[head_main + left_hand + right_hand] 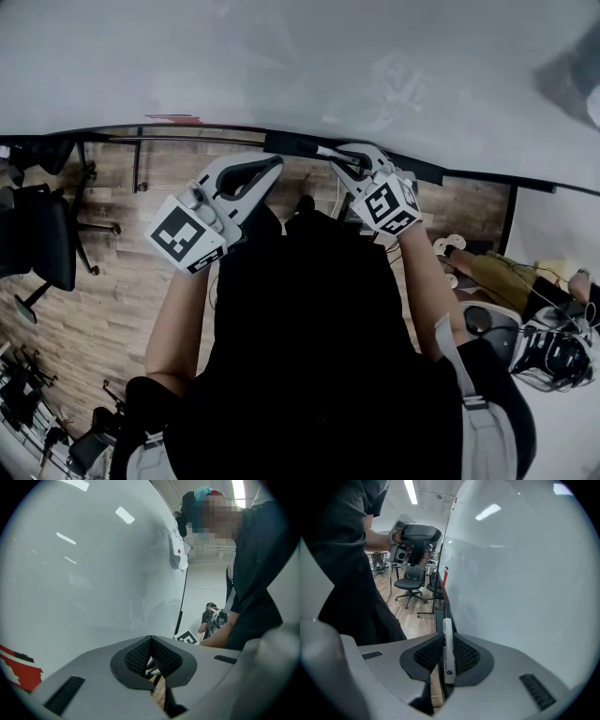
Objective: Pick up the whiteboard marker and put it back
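First, head view. A person stands facing a whiteboard (281,66), a tool in each hand, both raised toward the black tray (424,170) along the board's lower edge. The left tool (270,167) is tilted, with its tips short of the tray. The right tool (343,161) has its tips down at the tray line. Wood floor (112,281) and an office chair (47,246) lie off to the left. The marker can't be picked out for certain from up here.

Left gripper view. The left tool (152,662) is clenched with nothing in it; only floor shows through the chink between the pads. The board fills the left of the frame, with a red patch (14,668) low at the edge that I cannot identify. The marker cube of the right tool (187,637) shows beyond.

Right gripper view. The right tool (448,657) is clamped on the whiteboard marker (447,637), a white barrel gripped across its middle. Its long axis runs away from the camera, parallel to the tray (438,616), which sits just beside it against the board. I cannot tell whether the barrel touches the tray.

Judgement: the put-back falls to the right tool. The marker is already lined up lengthwise with the tray, so it needs a short move toward the board and down, then a release. The left tool is well off to the side and not needed.
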